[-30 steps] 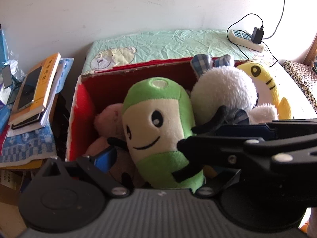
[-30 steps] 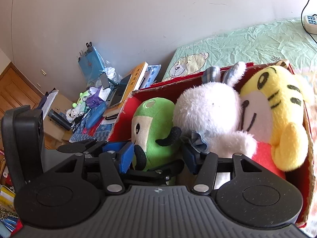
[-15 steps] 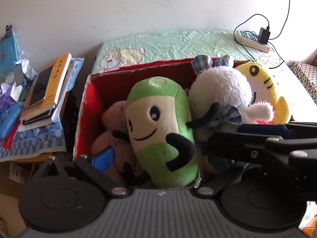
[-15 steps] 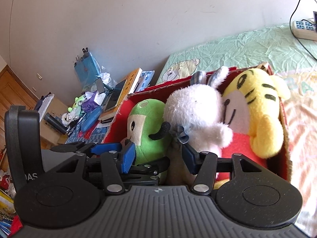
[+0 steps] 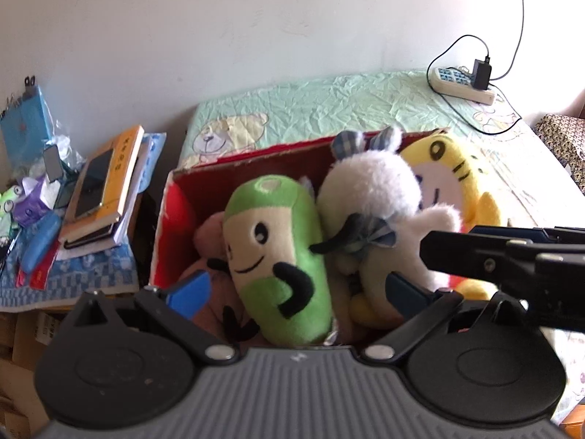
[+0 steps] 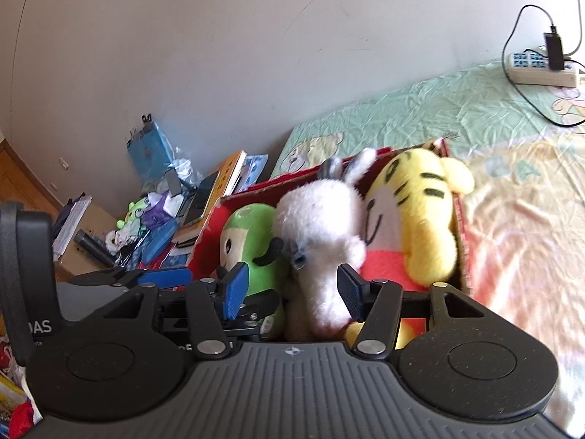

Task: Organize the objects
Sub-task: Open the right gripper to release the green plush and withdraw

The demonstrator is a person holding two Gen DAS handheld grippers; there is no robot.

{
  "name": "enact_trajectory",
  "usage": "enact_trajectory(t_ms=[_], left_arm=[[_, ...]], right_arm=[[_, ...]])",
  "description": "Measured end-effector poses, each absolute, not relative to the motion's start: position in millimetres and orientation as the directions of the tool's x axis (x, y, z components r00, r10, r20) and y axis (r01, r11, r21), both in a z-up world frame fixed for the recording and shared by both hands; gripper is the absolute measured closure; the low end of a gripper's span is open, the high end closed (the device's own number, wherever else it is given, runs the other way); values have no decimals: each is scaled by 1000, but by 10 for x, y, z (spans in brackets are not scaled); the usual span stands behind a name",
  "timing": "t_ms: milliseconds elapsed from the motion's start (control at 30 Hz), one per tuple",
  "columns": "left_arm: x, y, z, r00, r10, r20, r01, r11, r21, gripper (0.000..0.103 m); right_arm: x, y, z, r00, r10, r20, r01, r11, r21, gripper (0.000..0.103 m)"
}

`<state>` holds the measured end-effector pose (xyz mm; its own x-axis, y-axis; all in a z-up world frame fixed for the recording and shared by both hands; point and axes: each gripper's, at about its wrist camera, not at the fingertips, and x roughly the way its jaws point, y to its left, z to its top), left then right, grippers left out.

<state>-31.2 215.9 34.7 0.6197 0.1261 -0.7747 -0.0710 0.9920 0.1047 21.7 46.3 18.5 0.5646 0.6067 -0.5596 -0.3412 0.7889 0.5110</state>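
Observation:
A red cardboard box on the bed holds a green plush, a white rabbit plush, a yellow tiger plush and a pink plush. My left gripper hangs over the box's near side; its jaws are opening wide, with the green plush between the pads but not pressed. My right gripper is open and easing wider in front of the white rabbit, its pads apart from the fur. One right gripper finger crosses the left wrist view at the right.
Left of the box, a stack of books with a phone on top lies among clutter on a low table. A power strip with a charger lies on the green sheet near the wall. Peach bedding spreads right of the box.
Both grippers have drawn back and up from the box, so the toys look smaller. The left jaws have spread wider. The right finger has slid off the green plush, to the right.

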Motion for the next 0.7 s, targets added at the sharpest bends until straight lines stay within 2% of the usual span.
enact_trajectory(t_ms=[233, 700], left_arm=[[-316, 1880, 490, 648, 96, -755, -30, 995, 100, 2], [-206, 1032, 501, 631, 15, -776, 62, 996, 69, 1]], right_arm=[[170, 190, 252, 637, 514, -575, -280, 849, 449, 46], [82, -544, 228, 705, 360, -611, -114, 908, 403, 44]])
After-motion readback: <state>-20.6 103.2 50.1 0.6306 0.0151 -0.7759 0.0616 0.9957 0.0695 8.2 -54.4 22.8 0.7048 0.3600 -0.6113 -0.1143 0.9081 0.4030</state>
